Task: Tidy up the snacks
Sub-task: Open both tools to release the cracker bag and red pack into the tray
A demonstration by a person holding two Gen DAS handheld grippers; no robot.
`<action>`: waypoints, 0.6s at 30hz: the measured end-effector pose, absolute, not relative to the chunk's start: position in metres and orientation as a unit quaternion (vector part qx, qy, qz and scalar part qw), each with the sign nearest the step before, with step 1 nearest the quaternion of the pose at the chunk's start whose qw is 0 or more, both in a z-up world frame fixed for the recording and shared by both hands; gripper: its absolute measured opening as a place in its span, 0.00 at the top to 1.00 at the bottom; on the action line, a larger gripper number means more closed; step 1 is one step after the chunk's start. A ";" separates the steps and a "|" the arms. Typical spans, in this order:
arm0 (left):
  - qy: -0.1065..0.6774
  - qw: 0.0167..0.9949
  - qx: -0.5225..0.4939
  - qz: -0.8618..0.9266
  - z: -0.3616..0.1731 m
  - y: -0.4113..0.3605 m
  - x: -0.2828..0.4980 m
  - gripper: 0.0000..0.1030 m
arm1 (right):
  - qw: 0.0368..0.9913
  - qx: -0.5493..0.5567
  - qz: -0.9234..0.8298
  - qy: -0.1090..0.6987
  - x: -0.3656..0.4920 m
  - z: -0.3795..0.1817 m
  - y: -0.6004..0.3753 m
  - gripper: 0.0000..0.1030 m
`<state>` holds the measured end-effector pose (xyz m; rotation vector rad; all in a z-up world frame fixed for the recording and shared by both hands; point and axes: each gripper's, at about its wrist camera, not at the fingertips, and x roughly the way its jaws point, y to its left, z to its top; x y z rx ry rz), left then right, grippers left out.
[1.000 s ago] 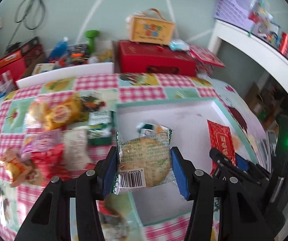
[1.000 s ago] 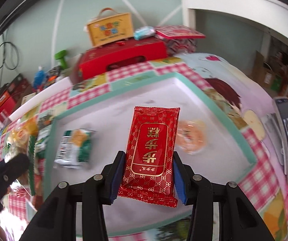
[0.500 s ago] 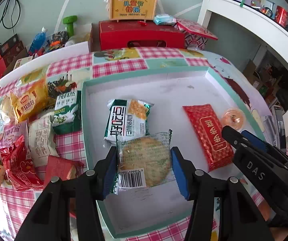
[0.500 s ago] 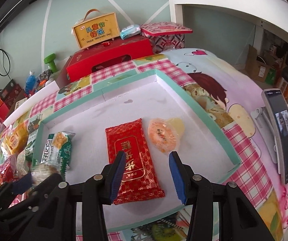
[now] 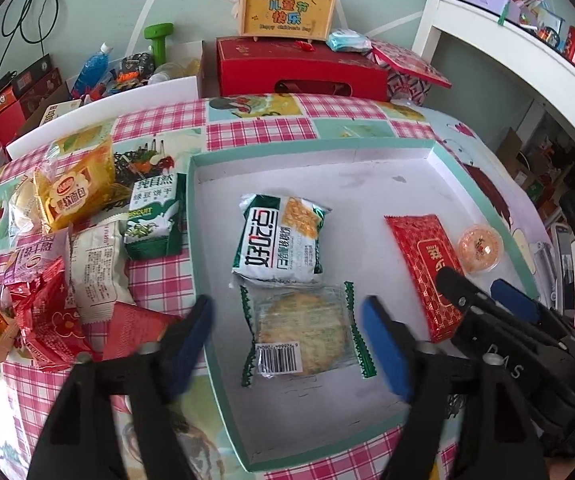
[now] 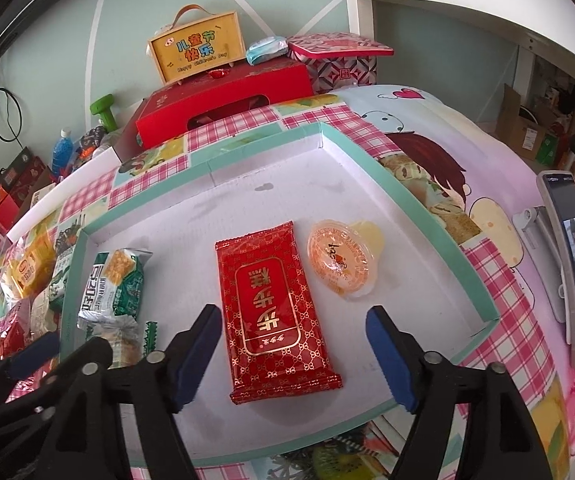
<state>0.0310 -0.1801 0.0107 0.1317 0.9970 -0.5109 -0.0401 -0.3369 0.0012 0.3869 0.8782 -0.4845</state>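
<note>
Both grippers hang over a shallow white tray with a teal rim (image 5: 443,152) that sits on a table (image 5: 259,128) covered with a pink checked cloth. The left gripper (image 5: 287,344) is opening, its blue pads clear on either side of a clear-wrapped round biscuit (image 5: 305,334) that lies flat on the tray floor, barcode toward the camera. Just beyond the biscuit, touching its far edge, lies a green and white cracker packet (image 5: 279,238). The right gripper (image 6: 293,354) is also opening; a red and gold snack packet (image 6: 275,312) lies flat on the tray between its spread pads, touched by neither. Just beside that packet, on the side toward the tray's right wall, rests a small orange jelly cup (image 6: 343,262). Outside the tray, on the cloth to its left, a loose heap of snacks (image 5: 67,248) in yellow, white, green and red wrappers waits. A red gift box (image 5: 299,68) stands at the table's far edge, and a phone on a stand (image 6: 571,252) sits at the right.
</note>
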 end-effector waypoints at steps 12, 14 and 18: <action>0.435 0.883 0.044 -0.167 0.026 -0.153 0.040 0.03 | 0.864 0.178 -0.231 0.410 -0.039 0.002 -0.336 0.00; 0.439 0.883 0.039 -0.161 0.025 -0.149 0.043 0.03 | 0.864 0.179 -0.231 0.410 -0.039 0.002 -0.336 0.00; 0.441 0.885 0.033 -0.148 0.025 -0.142 0.045 0.03 | 0.863 0.187 -0.229 0.411 -0.040 0.002 -0.337 0.00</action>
